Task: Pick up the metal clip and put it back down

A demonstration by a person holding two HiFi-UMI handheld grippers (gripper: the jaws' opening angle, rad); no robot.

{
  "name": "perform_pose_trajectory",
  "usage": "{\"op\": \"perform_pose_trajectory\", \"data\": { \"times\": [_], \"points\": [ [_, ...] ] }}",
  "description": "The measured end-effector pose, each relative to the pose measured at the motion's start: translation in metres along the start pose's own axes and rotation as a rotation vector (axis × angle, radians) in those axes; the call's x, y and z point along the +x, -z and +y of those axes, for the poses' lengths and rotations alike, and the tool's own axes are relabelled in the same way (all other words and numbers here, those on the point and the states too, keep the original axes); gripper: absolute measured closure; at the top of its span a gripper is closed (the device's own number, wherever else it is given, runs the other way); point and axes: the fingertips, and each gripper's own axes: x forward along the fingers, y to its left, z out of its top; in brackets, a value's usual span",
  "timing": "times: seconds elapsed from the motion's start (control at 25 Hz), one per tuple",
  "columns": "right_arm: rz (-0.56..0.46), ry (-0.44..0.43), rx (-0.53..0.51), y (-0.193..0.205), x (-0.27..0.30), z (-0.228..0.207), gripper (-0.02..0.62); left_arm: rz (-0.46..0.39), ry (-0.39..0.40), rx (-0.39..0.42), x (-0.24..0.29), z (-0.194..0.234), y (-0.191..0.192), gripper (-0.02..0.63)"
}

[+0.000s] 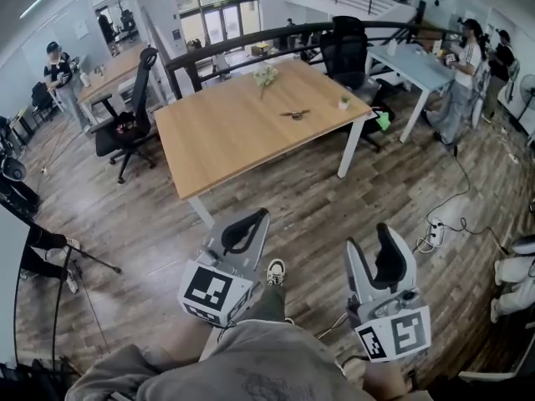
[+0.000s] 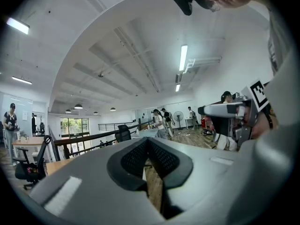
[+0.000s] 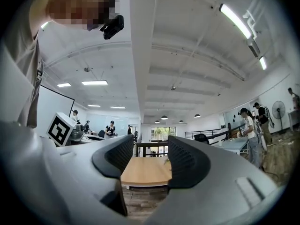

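In the open office, on a plank wood floor (image 1: 318, 215), stands a long light wooden table (image 1: 226, 140) on white legs. A black office chair (image 1: 134, 124) sits at its left end, with more desks and people beyond. I stand well back from the table's near corner, both tools held low over the floor.

The metal clip (image 1: 295, 114) lies on the tabletop toward the right corner, a little in from the edge. It is small and dark, with two arms spread flat to either side; finer detail is too small to tell. A small potted plant (image 1: 343, 102) stands near it at the right edge, and a sprig of flowers (image 1: 266, 75) stands toward the far corner.

My left gripper (image 1: 261, 215) has its jaws together, nothing between them. My right gripper (image 1: 372, 241) has its jaws apart and empty, with the table showing through the gap.
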Motion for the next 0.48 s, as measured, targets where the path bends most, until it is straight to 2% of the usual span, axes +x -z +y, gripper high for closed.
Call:
{"op": "perform_pose_trajectory", "data": {
  "times": [0.32,0.48],
  "points": [
    [0.039,0.006,-0.061,0.010,0.032,-0.025,0.383,-0.006,0.028,0.003,0.034,0.013,0.006,0.604],
    [0.054,0.031,-0.080,0.019,0.064,-0.047,0.383,-0.002,0.053,-0.047,0.061,0.029,0.008,0.604]
  ]
}}
